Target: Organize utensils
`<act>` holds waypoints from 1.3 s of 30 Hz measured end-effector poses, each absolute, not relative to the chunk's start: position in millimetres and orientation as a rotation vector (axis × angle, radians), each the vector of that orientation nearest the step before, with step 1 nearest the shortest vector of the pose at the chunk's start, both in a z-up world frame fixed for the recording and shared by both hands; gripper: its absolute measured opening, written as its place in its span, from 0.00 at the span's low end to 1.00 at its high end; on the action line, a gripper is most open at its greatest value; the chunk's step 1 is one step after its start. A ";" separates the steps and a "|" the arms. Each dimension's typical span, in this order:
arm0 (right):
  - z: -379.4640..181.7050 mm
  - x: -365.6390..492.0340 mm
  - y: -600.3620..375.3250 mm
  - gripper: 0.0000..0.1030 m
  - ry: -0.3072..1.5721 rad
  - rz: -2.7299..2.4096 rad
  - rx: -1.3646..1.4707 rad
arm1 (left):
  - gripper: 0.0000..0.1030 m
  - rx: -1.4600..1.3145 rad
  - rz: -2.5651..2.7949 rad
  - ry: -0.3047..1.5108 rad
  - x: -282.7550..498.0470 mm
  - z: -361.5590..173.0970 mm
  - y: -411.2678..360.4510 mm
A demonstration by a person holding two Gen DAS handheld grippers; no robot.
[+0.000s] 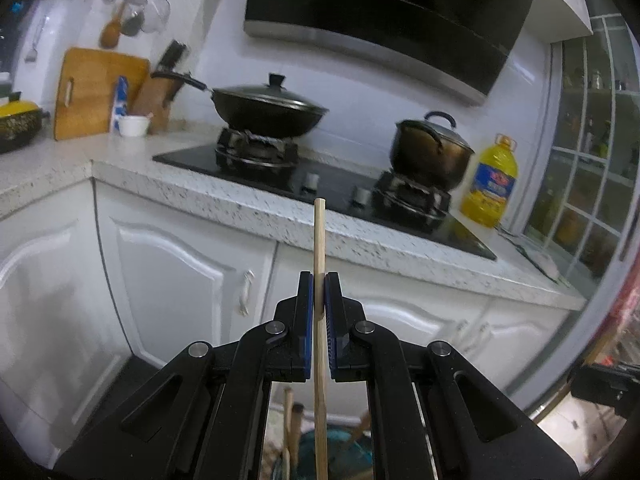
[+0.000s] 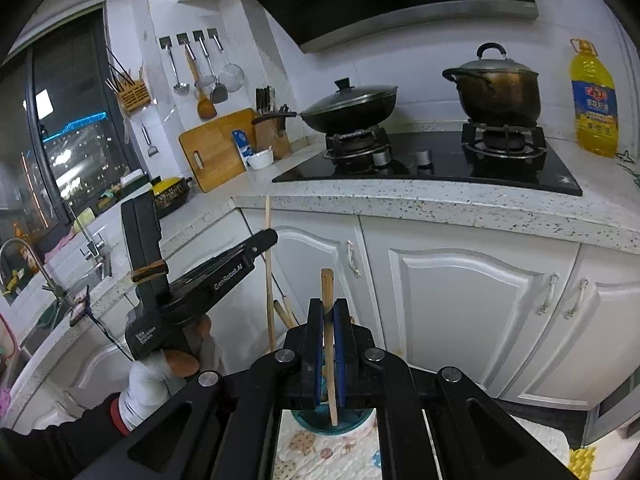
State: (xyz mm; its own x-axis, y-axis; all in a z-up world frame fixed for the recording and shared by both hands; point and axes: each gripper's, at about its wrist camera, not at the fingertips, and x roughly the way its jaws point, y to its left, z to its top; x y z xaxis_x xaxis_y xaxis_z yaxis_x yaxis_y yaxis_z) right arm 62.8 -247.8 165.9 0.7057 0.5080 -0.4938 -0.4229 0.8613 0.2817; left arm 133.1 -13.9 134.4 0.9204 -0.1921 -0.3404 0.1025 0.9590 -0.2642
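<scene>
My left gripper is shut on a long pale wooden chopstick held upright; its lower end runs down toward a teal holder seen between the gripper arms. My right gripper is shut on a shorter, darker bamboo stick, also upright, with its lower tip at the rim of the teal holder. In the right wrist view the left gripper shows at left with its chopstick. Other wooden handles stick up beside it.
A speckled counter carries a black hob with a lidded wok and a pot, and a yellow oil bottle. White cabinet doors stand close ahead. A patterned cloth lies under the holder. A sink is at left.
</scene>
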 end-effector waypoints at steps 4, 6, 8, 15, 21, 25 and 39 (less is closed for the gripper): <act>148.9 77.4 -246.2 0.05 0.620 0.529 0.170 | 0.04 -0.206 -0.119 0.322 133.3 119.1 -18.3; 139.6 82.3 -245.1 0.05 0.636 0.534 0.177 | 0.04 -0.191 -0.114 0.309 132.1 112.8 -19.9; 130.1 86.1 -244.7 0.05 0.653 0.538 0.183 | 0.04 -0.176 -0.107 0.296 130.0 106.0 -21.8; 104.4 90.0 -242.2 0.05 0.707 0.544 0.196 | 0.04 -0.165 -0.112 0.357 127.0 82.7 -18.7; 76.3 95.3 -237.2 0.05 0.797 0.543 0.192 | 0.04 -0.193 -0.128 0.424 113.9 78.8 -8.9; 65.7 96.9 -239.9 0.11 0.826 0.528 0.232 | 0.07 -0.171 -0.144 0.439 97.3 80.3 -7.2; 49.6 73.5 -242.5 0.37 0.856 0.469 0.232 | 0.38 -0.228 -0.161 0.477 67.0 96.4 18.0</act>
State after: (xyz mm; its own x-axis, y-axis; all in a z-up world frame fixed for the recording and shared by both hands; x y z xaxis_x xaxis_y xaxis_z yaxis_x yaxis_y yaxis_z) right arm 73.5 -242.5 49.6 0.5626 0.4857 -0.6691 -0.3030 0.8741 0.3797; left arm 67.0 18.0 96.4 0.8765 -0.2056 -0.4353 0.0994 0.9620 -0.2542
